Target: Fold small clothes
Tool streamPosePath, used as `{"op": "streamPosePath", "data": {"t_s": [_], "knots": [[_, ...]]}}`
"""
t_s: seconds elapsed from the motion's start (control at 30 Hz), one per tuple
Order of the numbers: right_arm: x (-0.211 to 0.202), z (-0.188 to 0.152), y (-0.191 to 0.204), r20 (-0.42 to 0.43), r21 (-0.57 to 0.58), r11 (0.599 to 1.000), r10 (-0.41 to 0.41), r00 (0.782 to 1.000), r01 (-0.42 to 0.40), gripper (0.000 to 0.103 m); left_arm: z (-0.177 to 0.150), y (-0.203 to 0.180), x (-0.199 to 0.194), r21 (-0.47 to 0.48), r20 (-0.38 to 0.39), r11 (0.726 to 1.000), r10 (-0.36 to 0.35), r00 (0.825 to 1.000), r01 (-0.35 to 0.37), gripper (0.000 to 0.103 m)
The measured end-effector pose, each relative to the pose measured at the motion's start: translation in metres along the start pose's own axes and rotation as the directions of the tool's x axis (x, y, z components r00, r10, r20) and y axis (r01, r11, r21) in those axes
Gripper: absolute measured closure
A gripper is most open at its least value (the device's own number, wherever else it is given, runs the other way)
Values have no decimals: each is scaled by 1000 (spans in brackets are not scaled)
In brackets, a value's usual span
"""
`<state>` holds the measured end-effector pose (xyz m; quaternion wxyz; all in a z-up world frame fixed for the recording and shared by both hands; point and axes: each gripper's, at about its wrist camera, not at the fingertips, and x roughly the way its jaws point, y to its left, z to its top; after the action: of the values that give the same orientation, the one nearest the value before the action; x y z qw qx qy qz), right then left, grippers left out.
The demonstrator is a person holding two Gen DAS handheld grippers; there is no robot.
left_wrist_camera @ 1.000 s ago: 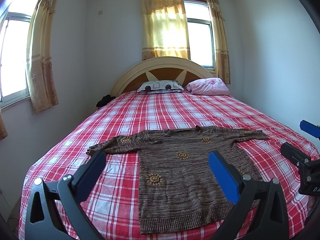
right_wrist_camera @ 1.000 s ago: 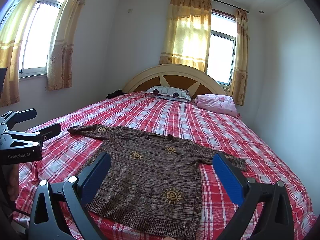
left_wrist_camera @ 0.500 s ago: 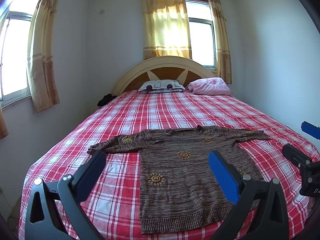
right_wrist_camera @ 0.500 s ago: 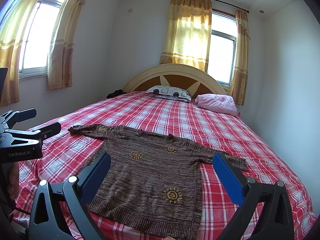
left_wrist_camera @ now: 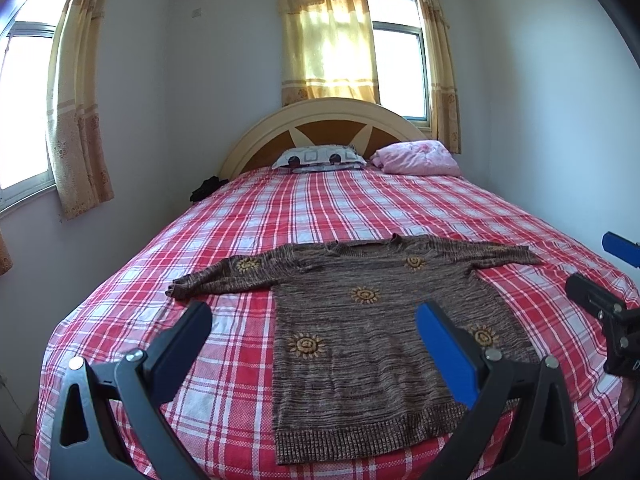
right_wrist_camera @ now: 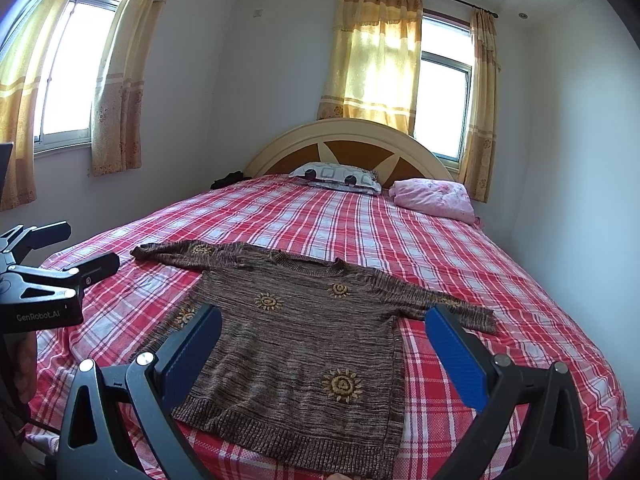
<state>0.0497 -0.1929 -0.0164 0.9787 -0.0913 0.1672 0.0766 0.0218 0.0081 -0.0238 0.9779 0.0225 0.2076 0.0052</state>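
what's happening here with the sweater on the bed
A person holds a hand-held gripper in each hand above the near end of a bed. A brown sweater with sun patterns lies flat on the red plaid sheet, sleeves spread out, not folded yet. The left hand-held gripper and right hand-held gripper are both open, hovering short of the hem and gripping nothing.

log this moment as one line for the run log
stage: before first fold | sweater: flat on bed, sleeves spread | left gripper: open, above hem | right gripper: open, holding nothing

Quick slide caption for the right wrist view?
Brown knit sweater lies flat, sleeves spread, on the red plaid bed; right gripper open above its hem.
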Motion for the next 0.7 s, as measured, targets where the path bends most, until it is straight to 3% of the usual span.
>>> {"op": "streamPosePath", "data": {"t_s": [0.4, 0.7], "knots": [[63, -39, -34, -150, 33, 999, -34, 988, 40, 1, -29, 2, 74, 64, -147, 998, 34, 988, -25, 0], [109, -52, -81, -230, 76, 993, -72, 970, 92, 1, -14, -3, 126, 115, -200, 992, 69, 977, -47, 0]]}}
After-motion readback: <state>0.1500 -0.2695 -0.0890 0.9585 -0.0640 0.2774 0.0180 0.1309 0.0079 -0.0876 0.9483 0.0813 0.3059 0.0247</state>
